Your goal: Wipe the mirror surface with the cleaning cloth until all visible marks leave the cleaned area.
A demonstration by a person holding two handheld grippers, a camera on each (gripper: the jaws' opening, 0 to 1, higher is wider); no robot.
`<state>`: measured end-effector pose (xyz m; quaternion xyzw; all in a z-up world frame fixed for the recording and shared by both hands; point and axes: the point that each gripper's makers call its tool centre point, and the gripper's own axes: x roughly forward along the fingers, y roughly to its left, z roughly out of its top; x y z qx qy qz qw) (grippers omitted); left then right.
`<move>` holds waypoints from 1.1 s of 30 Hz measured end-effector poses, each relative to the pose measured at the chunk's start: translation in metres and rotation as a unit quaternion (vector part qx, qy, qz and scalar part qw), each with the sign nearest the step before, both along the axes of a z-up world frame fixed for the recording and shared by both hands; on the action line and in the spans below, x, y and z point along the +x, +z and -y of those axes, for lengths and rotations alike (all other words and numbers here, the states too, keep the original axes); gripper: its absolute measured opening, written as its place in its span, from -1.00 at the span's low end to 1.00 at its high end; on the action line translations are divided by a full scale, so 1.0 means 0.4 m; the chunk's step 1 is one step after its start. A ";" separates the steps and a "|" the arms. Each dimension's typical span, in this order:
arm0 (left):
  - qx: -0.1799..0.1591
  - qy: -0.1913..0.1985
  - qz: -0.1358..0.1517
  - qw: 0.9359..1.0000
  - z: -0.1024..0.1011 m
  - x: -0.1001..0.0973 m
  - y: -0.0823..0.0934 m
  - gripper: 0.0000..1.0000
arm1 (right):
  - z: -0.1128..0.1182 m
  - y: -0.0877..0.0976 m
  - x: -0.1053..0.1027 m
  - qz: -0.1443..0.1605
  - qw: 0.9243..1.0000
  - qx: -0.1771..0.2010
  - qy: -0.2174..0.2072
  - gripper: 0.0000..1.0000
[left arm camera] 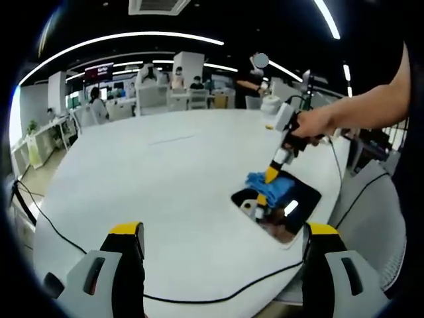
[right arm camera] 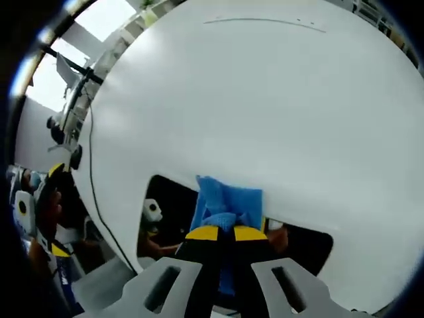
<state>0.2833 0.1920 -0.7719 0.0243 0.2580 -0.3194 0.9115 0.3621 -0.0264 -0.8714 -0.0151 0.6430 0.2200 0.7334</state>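
A dark rectangular mirror (left arm camera: 301,199) lies flat near the right edge of the round white table (left arm camera: 165,172). A blue cleaning cloth (left arm camera: 270,187) rests on it, with my right gripper (left arm camera: 268,177) shut on the cloth and pressing it down; a hand holds that gripper. In the right gripper view the blue cloth (right arm camera: 226,202) bunches between the yellow-tipped jaws of the right gripper (right arm camera: 224,233), over the mirror (right arm camera: 165,212), which reflects the tool. My left gripper (left arm camera: 222,232) hangs open above the table's near edge, well short of the mirror.
A black cable (left arm camera: 199,291) runs along the table's near edge. Chairs, desks and several people stand beyond the far side of the table. A person's arm (left arm camera: 371,109) reaches in from the right. The left gripper (right arm camera: 40,212) shows at the left past the table's edge.
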 end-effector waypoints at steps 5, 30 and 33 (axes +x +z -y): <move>-0.001 0.006 0.001 1.000 -0.002 0.004 0.001 0.99 | 0.032 0.006 -0.006 0.000 1.000 0.000 -0.009 -1.00; 0.004 0.004 0.005 1.000 0.019 0.001 0.011 0.99 | 0.116 -0.003 0.012 0.005 1.000 -0.008 -0.022 -1.00; 0.005 0.003 0.006 1.000 0.020 0.001 0.013 0.99 | 0.120 -0.005 0.015 0.007 1.000 -0.009 -0.022 -1.00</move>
